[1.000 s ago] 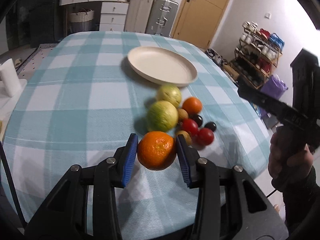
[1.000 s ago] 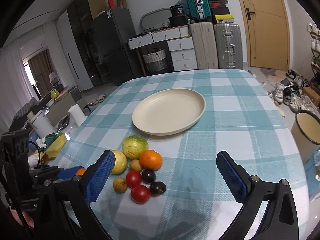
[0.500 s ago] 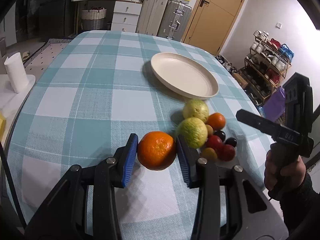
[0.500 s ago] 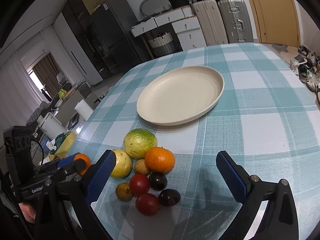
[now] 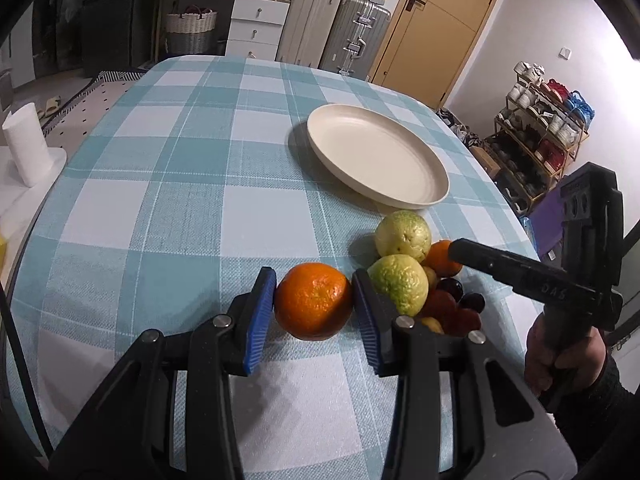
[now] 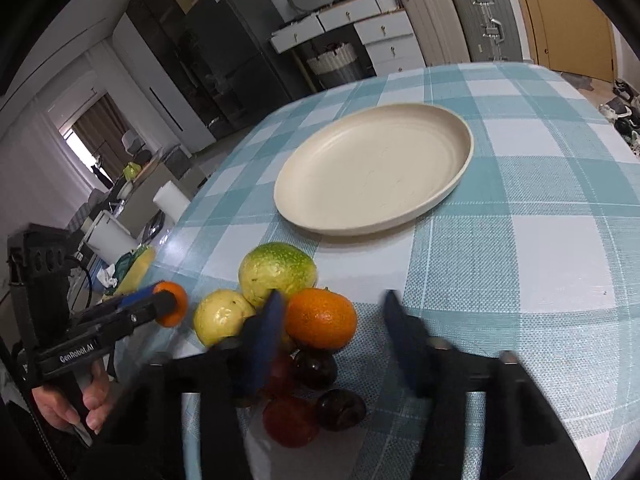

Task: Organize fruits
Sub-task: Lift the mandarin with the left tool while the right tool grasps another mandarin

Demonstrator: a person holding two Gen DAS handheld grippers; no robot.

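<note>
My left gripper is shut on an orange and holds it above the checked tablecloth, left of the fruit pile. It also shows in the right wrist view. My right gripper is open, its blurred jaws straddling a second orange in the pile. The pile holds two yellow-green guavas, red tomatoes and dark plums. An empty cream plate lies beyond the pile.
The table edge falls away at the left, with a paper roll on a side surface. Suitcases and drawers stand behind the table. A shoe rack is at the right.
My right gripper has moved down and in over the pile and narrowed around the second orange. My left gripper, still holding its orange, has shifted left and the plate looks nearer.
</note>
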